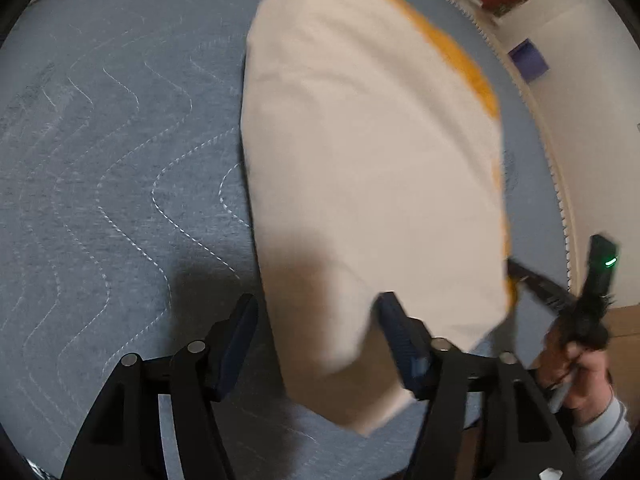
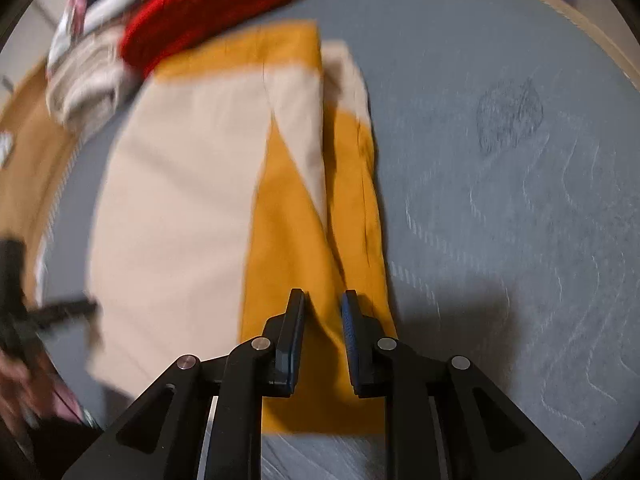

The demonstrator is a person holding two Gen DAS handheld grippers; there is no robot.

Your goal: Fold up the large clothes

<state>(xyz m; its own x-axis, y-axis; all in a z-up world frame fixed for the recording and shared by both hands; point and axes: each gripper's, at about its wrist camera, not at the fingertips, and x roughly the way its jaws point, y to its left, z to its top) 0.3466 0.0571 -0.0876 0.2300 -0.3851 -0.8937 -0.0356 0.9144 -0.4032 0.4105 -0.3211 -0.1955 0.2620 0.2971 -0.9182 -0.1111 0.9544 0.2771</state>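
Lying flat on the blue-grey quilted mattress (image 1: 120, 160), the folded cream-and-mustard garment (image 1: 360, 140) sits beneath both claws, the left claw (image 1: 316, 320) spread over its near edge, the right claw (image 2: 322, 312) narrowly parted above its mustard part, seemingly gripping nothing through the blur.

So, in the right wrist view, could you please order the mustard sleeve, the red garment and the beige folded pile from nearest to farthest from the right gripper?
1. Mustard sleeve, directly under the right gripper.
2. Red garment, far, upper left.
3. Beige folded pile, far left; too close to the red one to rank surely.
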